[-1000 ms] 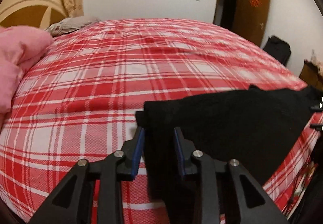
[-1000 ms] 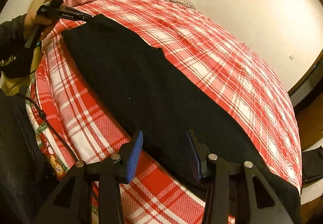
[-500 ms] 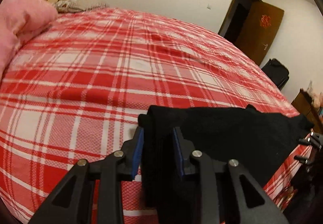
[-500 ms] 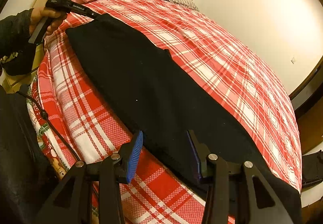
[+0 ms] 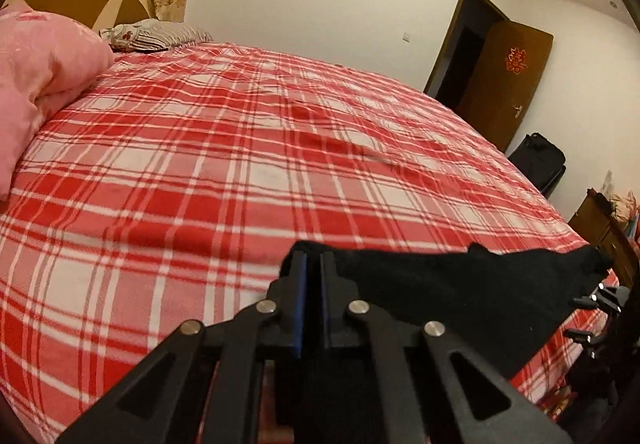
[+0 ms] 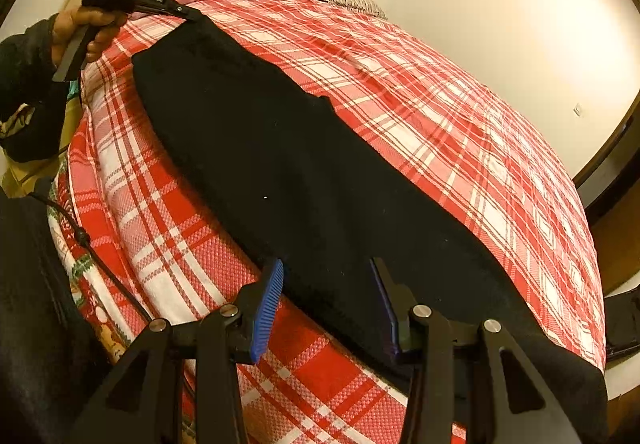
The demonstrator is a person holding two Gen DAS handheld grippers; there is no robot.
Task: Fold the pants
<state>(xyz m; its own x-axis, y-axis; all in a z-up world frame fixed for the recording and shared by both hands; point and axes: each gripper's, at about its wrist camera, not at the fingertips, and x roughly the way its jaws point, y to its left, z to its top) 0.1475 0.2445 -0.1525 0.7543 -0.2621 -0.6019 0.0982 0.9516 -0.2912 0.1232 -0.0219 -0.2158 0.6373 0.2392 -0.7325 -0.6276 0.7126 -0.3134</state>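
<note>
Black pants lie stretched along the near edge of a bed with a red and white plaid cover. My left gripper is shut on one end of the pants, lifting that corner a little; it also shows in the right wrist view at the far end, held by a hand. My right gripper is open, its fingers astride the near edge of the pants at the other end, close above the cloth.
A pink quilt and a striped pillow lie at the headboard. A brown door stands open at the far wall, with a dark bag beside it. A black cable hangs at the bedside.
My left gripper closed tighter on the pants' end and raised it, tilting upward. My right gripper stayed open over the other end, shifting slightly.
</note>
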